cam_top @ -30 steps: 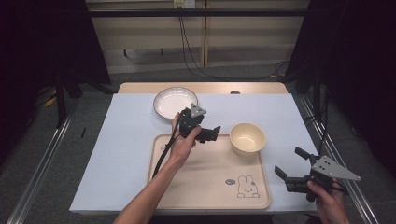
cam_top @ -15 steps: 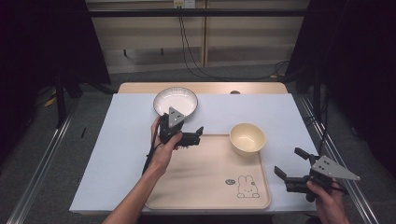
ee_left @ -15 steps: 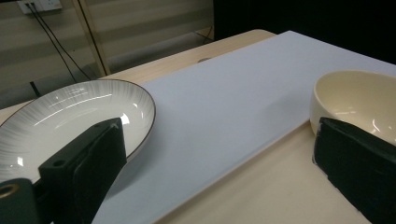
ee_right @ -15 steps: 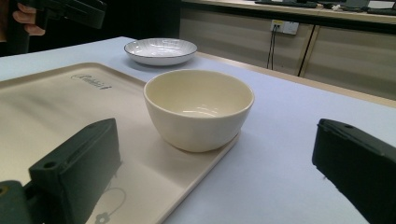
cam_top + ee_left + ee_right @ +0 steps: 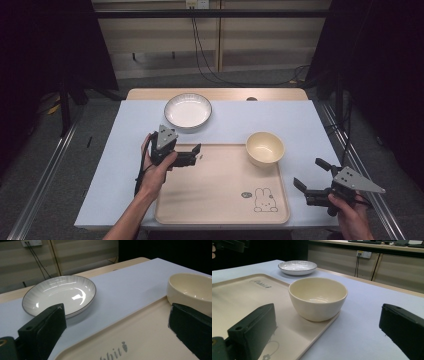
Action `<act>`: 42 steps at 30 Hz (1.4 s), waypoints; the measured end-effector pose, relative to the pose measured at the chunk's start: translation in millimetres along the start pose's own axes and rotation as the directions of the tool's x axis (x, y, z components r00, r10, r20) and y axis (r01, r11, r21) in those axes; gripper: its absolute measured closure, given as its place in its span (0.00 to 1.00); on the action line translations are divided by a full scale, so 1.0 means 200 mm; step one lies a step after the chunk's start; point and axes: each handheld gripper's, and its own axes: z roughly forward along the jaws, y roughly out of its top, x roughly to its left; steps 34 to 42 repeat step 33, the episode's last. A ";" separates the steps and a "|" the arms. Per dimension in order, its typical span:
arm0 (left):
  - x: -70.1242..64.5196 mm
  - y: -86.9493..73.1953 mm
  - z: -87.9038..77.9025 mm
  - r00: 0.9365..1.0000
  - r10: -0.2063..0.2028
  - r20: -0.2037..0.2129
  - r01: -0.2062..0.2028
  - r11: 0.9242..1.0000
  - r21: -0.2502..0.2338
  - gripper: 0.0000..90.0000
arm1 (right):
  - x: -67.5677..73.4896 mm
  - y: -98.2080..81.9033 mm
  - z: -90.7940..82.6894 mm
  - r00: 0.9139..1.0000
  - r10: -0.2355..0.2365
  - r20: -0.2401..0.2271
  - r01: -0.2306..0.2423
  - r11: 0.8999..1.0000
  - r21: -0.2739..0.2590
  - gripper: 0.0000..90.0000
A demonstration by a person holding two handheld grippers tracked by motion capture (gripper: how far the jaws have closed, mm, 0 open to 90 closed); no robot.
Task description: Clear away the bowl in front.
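A white ribbed plate [image 5: 188,111] [image 5: 60,293] [image 5: 297,267] sits on the blue-white mat at the far centre. A cream bowl [image 5: 265,148] [image 5: 190,290] [image 5: 318,298] stands on the far right corner of the beige tray [image 5: 215,190] [image 5: 140,335] [image 5: 242,297], overhanging its rim. My left gripper [image 5: 196,154] [image 5: 116,307] hovers over the tray's far left corner, jaws open and empty, pointing right toward the bowl. My right gripper [image 5: 309,173] [image 5: 327,307] is open and empty off the tray's right side, aimed at the bowl.
The tray carries a rabbit print [image 5: 265,200] near its front right. The mat [image 5: 125,165] covers a wooden table [image 5: 220,94] whose far edge shows behind the plate. Dark floor and metal rails flank both sides.
My left gripper has moved left and slightly toward the person, from between plate and bowl to the tray's far left corner. The right gripper has stayed still.
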 end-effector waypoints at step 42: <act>0.15 -0.35 -0.54 0.981 -0.094 -0.169 0.086 0.995 -0.052 0.01 | -0.01 -0.01 0.02 1.000 0.001 0.016 -0.001 0.999 0.035 0.01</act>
